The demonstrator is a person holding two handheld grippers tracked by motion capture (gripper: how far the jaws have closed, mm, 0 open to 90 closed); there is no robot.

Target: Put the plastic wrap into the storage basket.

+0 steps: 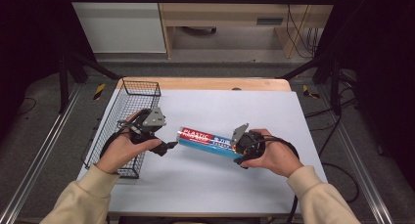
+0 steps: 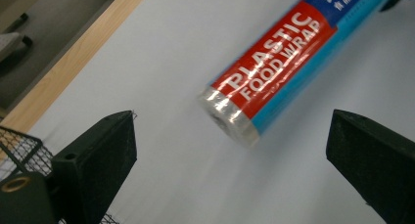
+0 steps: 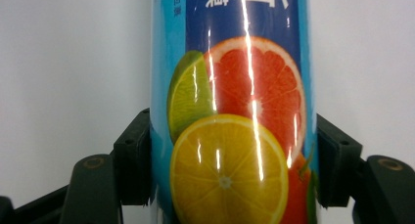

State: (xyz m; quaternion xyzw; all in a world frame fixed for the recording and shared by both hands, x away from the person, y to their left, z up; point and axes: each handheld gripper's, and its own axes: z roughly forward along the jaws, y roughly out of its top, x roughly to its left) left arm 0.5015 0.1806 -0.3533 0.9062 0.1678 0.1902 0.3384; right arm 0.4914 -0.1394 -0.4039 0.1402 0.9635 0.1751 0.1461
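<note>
Clamping "PLASTIC FOOD WRAP" roll (image 1: 208,142), right gripper (image 1: 243,146); left gripper (image 1: 166,146) jaws apart.

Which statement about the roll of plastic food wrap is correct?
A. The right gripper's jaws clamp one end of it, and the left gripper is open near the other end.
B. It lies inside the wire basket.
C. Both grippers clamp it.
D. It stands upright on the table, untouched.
A: the right gripper has its jaws pressed on both sides of the roll of plastic food wrap, while the left gripper has its jaws spread apart, short of the roll's free end.
</note>
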